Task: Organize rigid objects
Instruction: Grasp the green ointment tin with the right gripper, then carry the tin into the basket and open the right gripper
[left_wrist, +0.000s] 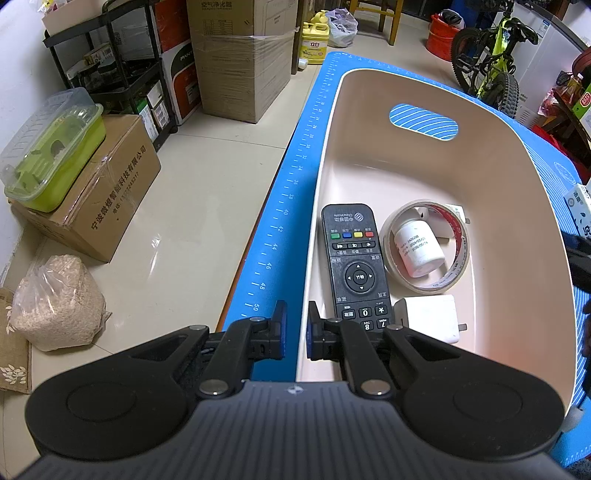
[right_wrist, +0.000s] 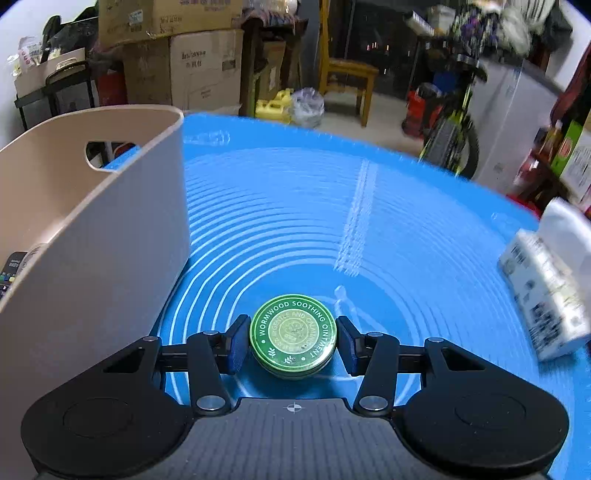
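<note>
A beige plastic bin (left_wrist: 369, 110) stands on the blue mat (left_wrist: 291, 184). In it lie a black remote (left_wrist: 354, 258), a tape roll (left_wrist: 460, 258) ringed around a small white bottle (left_wrist: 417, 247), and a white charger plug (left_wrist: 432, 321). My left gripper (left_wrist: 296, 314) is shut on the bin's near left rim, one finger on either side of the wall. In the right wrist view a round green ointment tin (right_wrist: 293, 334) rests on the mat (right_wrist: 295, 206) just right of the bin (right_wrist: 110, 240). My right gripper (right_wrist: 293, 328) has both pads against the tin's sides.
A white tissue pack (right_wrist: 546, 291) lies on the mat at the right. Off the table's left edge are cardboard boxes, a green lidded container (left_wrist: 55, 147) and a bag of grain (left_wrist: 59, 306). A bicycle (left_wrist: 491, 62) stands beyond the far end.
</note>
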